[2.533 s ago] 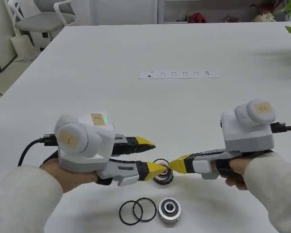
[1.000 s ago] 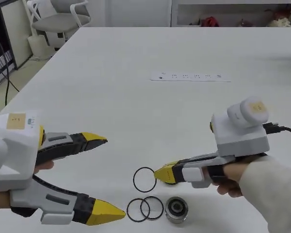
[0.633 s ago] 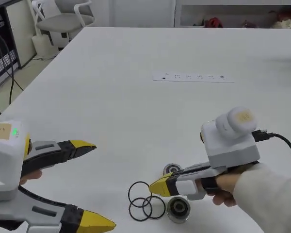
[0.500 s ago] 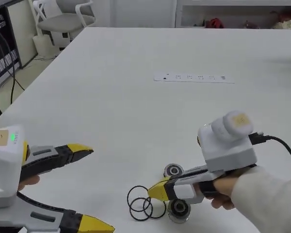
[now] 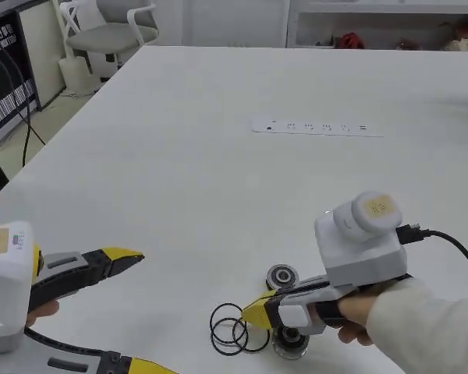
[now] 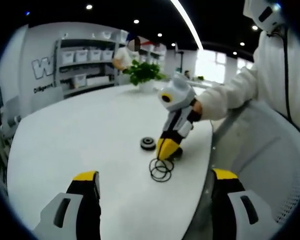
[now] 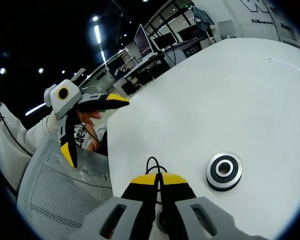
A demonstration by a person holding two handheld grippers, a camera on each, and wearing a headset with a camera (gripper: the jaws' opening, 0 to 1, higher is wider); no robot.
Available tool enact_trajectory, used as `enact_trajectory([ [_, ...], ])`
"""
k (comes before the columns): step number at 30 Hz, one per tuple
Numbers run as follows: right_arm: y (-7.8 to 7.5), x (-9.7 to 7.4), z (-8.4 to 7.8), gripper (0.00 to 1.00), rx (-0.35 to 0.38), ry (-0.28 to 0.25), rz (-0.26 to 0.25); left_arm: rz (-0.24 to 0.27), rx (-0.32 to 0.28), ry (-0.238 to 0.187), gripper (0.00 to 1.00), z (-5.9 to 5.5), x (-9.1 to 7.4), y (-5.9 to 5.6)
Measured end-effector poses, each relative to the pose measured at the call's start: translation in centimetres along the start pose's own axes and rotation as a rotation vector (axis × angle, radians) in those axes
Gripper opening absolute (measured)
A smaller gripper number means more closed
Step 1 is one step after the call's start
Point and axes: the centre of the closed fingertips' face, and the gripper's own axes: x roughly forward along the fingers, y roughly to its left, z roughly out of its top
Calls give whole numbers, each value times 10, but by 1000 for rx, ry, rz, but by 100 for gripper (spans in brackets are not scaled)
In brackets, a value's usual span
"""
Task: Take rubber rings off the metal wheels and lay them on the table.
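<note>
Ring placement: right gripper [image 5: 248, 313] at the ring pile, left gripper [image 5: 144, 310] standing off.
The left gripper's jaws are held wide apart. The right gripper's jaws are closed together, tips touching the rubber rings [image 5: 234, 329]; whether one is pinched cannot be told. A near wheel [image 5: 290, 340] lies beneath it, a far wheel [image 5: 281, 276] just beyond. Release low and flat on the table [image 5: 218, 179] is advised.
</note>
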Motion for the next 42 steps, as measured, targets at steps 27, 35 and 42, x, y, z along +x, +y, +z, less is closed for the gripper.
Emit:
enact_trajectory([
  [27,-14,-14,8,4,-5,-32,-43,14,-19,6,93,-5,-5,0],
  [35,-22,-29,22,8,-38,-91,-52,17,-9,7,92,0,-7,3],
  [42,-28,-42,32,11,-74,-134,-67,20,6,5,92,4,-9,4],
])
